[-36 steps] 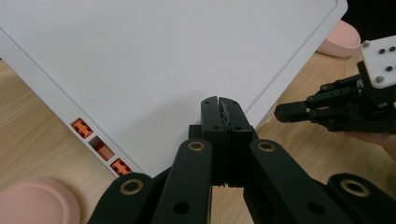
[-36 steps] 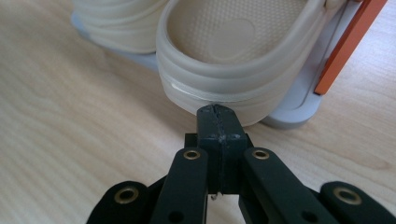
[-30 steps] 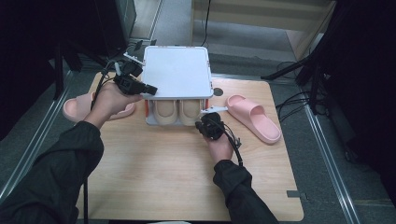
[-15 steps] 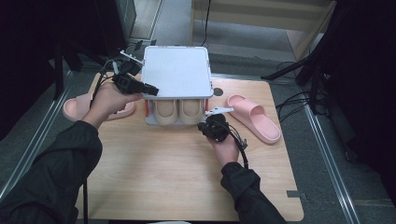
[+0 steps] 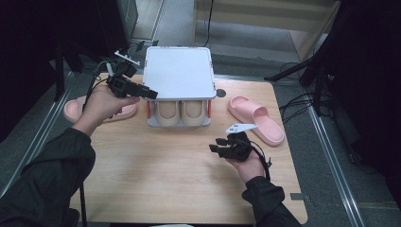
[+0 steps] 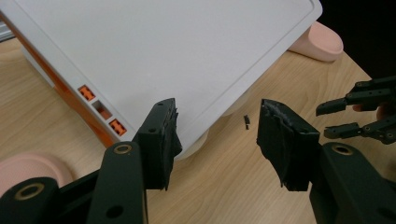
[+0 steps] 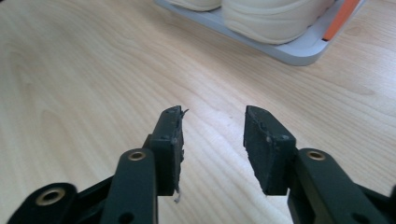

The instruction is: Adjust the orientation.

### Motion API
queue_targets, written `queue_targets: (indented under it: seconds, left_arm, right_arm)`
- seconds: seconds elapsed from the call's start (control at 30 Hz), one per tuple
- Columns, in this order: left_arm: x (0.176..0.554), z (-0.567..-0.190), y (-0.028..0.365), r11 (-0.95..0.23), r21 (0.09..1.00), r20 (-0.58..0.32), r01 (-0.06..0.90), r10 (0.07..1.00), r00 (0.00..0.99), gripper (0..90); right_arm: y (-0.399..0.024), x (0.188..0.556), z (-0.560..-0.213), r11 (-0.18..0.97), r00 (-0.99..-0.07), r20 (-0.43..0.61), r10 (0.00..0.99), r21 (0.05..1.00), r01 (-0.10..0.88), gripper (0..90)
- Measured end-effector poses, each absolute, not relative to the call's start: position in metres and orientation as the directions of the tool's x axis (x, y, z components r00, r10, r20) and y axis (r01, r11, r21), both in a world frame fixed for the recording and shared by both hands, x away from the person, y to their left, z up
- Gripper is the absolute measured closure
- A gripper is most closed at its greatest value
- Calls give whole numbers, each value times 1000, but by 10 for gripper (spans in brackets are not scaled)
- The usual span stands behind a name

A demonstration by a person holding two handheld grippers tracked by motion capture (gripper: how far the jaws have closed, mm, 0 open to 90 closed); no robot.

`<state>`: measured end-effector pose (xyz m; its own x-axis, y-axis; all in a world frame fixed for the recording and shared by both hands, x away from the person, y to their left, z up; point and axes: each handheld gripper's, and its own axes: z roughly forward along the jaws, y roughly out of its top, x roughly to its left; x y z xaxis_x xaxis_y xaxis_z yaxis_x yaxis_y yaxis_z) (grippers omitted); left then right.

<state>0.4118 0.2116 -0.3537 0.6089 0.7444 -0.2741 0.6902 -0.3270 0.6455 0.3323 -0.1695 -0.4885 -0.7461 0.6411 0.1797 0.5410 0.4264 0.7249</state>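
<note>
The white shoe rack sits at the table's far edge, its open front facing me, beige slippers toes-out beneath. My left gripper hovers at its front left corner, jaws just opened, nothing between. My right gripper has pulled back from the rack toward me, jaws just opened, nothing gripped.

The right gripper drew back from the front of the shoe rack toward the person, out over the bare table, and its jaws opened with nothing between them. The left gripper, beside the rack's top corner, also spread its jaws, empty.
</note>
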Motion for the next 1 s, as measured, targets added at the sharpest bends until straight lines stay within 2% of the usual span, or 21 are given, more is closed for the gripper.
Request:
queue_targets:
  seconds: [0.2, 0.43, 0.7, 0.77, 1.0]
  left_arm:
    - [402, -348, 225, -300, 639, -288, 708, 760, 582, 462]
    - [390, -345, 249, -267, 656, -275, 706, 786, 553, 461]
    - [383, -358, 280, -221, 646, -275, 730, 825, 494, 486]
    - [384, -365, 286, -208, 639, -277, 740, 836, 474, 559]
    - [391, -404, 305, -204, 629, -192, 751, 895, 403, 781]
  right_arm:
    - [-172, 322, -487, 459, -763, 149, 629, 721, 520, 558]
    - [-179, 316, -480, 434, -756, 153, 636, 739, 515, 553]
    - [-183, 317, -478, 429, -751, 146, 644, 744, 512, 554]
    - [-183, 319, -478, 421, -749, 153, 645, 747, 515, 563]
    - [-181, 323, -477, 418, -751, 167, 639, 745, 521, 566]
